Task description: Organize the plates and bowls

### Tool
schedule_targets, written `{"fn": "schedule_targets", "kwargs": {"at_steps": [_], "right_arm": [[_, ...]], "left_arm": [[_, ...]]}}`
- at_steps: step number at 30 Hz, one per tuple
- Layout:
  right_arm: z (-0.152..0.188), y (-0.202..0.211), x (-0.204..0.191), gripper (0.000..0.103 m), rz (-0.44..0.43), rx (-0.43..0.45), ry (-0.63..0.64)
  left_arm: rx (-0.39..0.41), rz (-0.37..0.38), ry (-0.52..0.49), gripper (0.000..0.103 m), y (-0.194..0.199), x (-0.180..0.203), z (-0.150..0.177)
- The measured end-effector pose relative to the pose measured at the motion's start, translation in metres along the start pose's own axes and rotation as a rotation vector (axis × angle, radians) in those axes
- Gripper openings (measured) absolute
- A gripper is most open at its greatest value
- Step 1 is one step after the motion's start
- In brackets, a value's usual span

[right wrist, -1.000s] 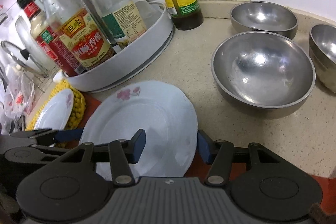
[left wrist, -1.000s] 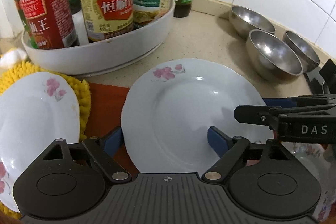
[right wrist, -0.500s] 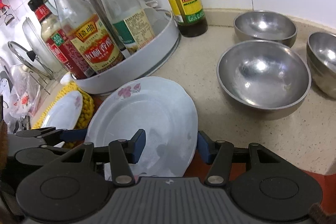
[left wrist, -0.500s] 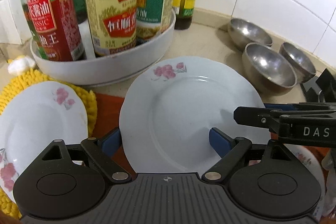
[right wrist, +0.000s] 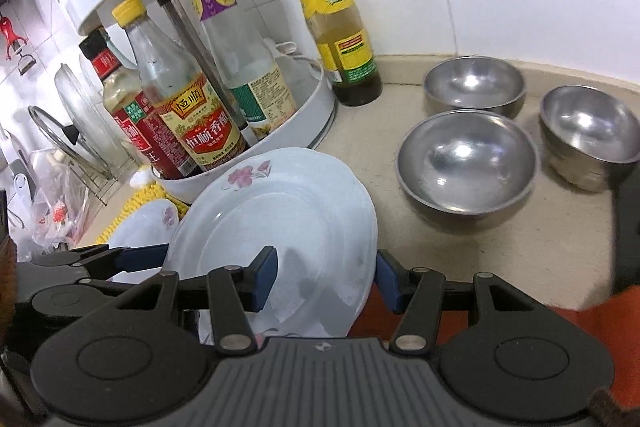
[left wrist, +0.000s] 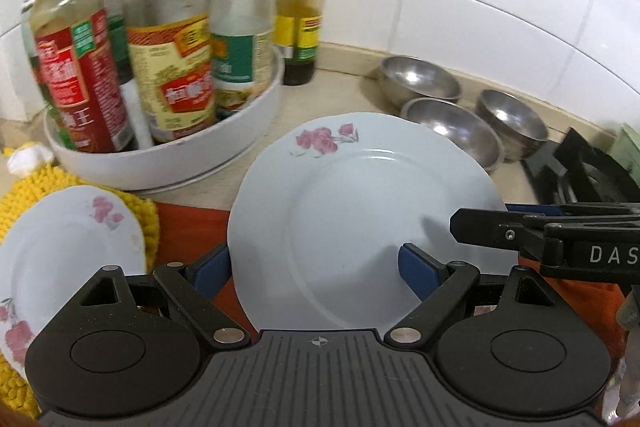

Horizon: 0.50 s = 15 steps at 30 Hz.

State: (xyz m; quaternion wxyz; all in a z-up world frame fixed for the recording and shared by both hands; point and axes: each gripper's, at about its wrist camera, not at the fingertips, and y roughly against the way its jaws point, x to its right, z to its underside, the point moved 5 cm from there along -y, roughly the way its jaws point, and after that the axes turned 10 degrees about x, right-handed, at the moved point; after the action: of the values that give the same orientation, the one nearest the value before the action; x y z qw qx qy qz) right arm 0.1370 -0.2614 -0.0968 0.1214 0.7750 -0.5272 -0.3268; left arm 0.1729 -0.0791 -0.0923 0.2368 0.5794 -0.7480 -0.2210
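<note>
A white plate with pink flowers (left wrist: 360,211) is held up off the counter by both grippers. My left gripper (left wrist: 316,269) is shut on its near-left rim, one finger above and one below. My right gripper (right wrist: 324,277) is shut on its right rim; it shows in the left wrist view (left wrist: 520,231) too. The plate also shows in the right wrist view (right wrist: 280,219). A second flowered plate (left wrist: 68,247) lies on a yellow mat (left wrist: 24,187) at the left. Three steel bowls (right wrist: 466,163) sit on the counter at the right.
A white turntable rack (left wrist: 168,155) with sauce bottles stands at the back left. A green-capped bottle (right wrist: 336,27) stands beside it by the tiled wall. A red cloth (left wrist: 188,223) lies under the plates. A black stove grate (left wrist: 580,171) is at the right.
Both grippers have lifted the flowered plate up off the counter and drawn back a little; the bottles and bowls look further away and lower.
</note>
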Motion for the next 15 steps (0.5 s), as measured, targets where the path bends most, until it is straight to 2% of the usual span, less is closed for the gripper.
{"fn": "schedule_targets", "kwargs": {"at_steps": [6,15], "right_arm": [[0.011,0.031,0.009,0.050,0.064,0.021,-0.043],[0.037,0.076,0.024,0.050,0.193,0.055,-0.131]], "left_arm": [[0.004,0.083,-0.057,0.092,0.006,0.023,0.004],[-0.039,0.214,-0.151,0.092,0.011,0.060,0.027]]}}
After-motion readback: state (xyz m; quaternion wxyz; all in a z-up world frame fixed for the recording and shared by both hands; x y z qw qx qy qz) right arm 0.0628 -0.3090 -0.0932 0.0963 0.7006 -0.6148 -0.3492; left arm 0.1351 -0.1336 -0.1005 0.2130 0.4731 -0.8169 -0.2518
